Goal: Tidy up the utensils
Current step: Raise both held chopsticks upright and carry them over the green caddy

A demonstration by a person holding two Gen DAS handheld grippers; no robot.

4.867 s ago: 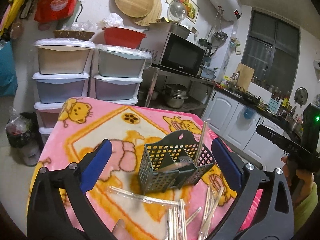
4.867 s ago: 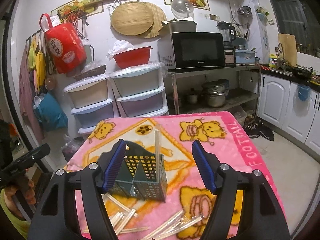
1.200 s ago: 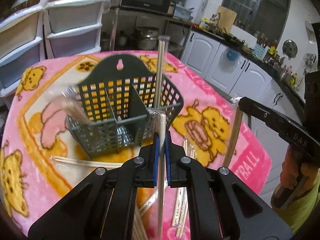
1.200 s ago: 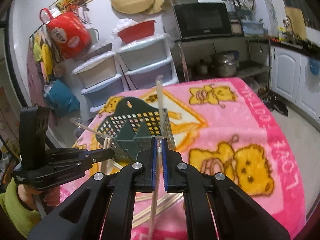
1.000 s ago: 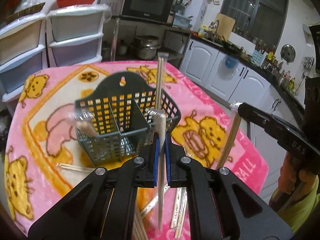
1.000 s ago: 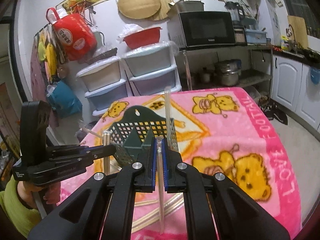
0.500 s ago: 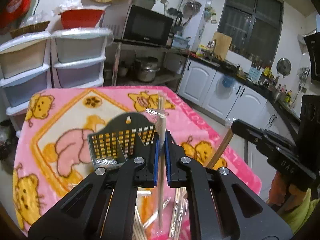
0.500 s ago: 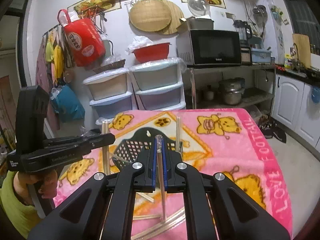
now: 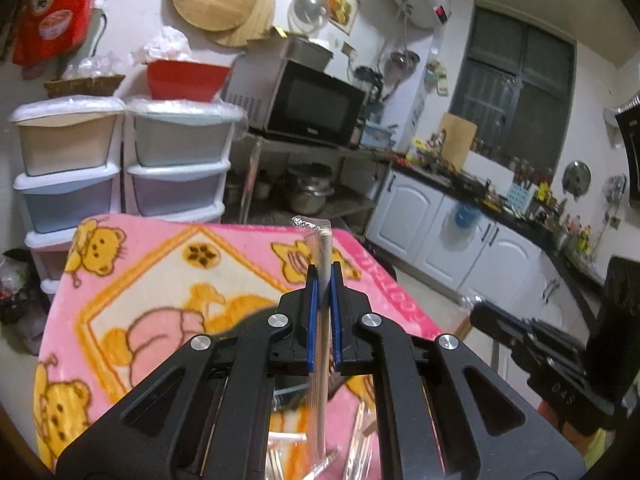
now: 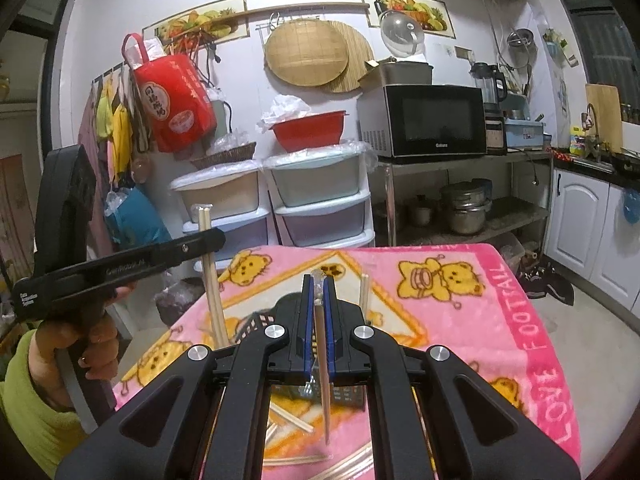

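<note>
Each hand-held gripper clamps wrapped chopsticks above a pink blanket.

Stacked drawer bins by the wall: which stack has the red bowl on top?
The stack nearer the microwave: the red bowl sits on it. The other stack carries a wicker basket.

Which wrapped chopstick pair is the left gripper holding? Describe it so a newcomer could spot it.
Start at the pink bear-print blanket. Above its left edge the left gripper is clamped on a chopstick pair standing nearly upright. The loose pairs lie flat on the blanket.
</note>
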